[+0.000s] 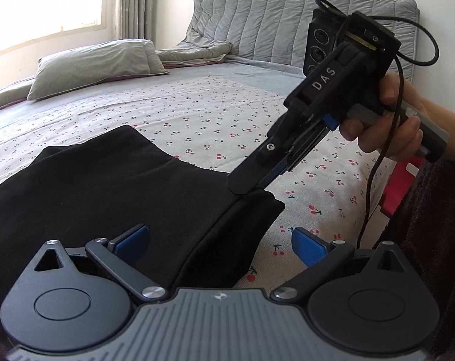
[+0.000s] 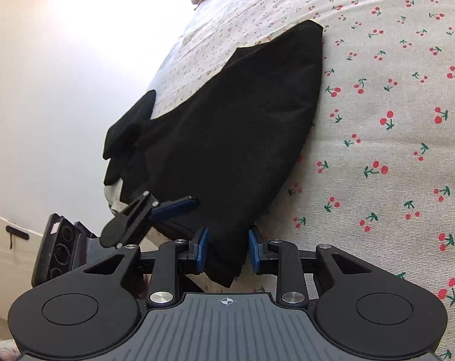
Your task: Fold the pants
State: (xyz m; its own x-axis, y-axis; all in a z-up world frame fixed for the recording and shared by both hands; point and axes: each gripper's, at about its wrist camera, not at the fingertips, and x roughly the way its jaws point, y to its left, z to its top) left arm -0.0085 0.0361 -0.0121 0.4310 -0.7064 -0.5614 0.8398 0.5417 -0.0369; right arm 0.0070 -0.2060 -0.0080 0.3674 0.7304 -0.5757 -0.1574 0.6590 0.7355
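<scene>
Black pants lie folded on the cherry-print bedsheet. My left gripper is open just above their near edge, blue pads wide apart. My right gripper comes in from the right, its tips at the pants' right corner. In the right wrist view the pants stretch away from me, and the right gripper has a corner of the fabric between its blue pads, with small gaps at each side. The left gripper shows at the lower left.
A grey pillow and a crumpled grey blanket lie by the padded grey headboard. A window with a curtain is at the left. A red object is near my right hand. A white wall borders the bed.
</scene>
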